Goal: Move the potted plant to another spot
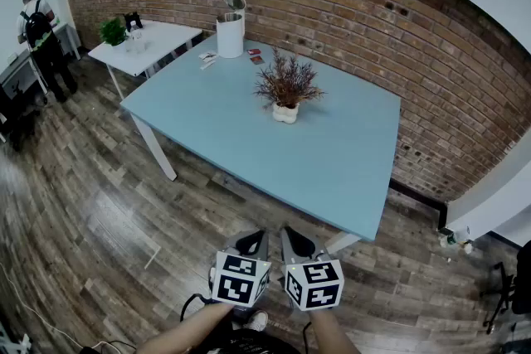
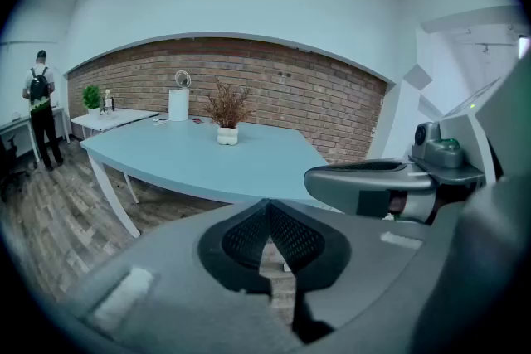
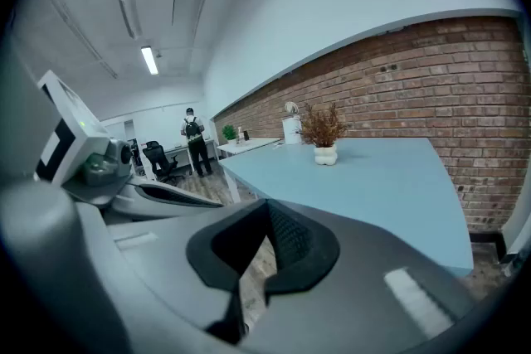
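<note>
The potted plant, dry brown twigs in a small white pot, stands upright on the light blue table, toward its far side. It shows far off in the left gripper view and the right gripper view. Both grippers hang side by side over the floor, well short of the table's near edge. My left gripper is shut with nothing between its jaws. My right gripper is shut and empty too.
A white kettle and small items sit at the table's far left. A white side table with a green plant stands beyond. A person stands at far left. A brick wall runs behind.
</note>
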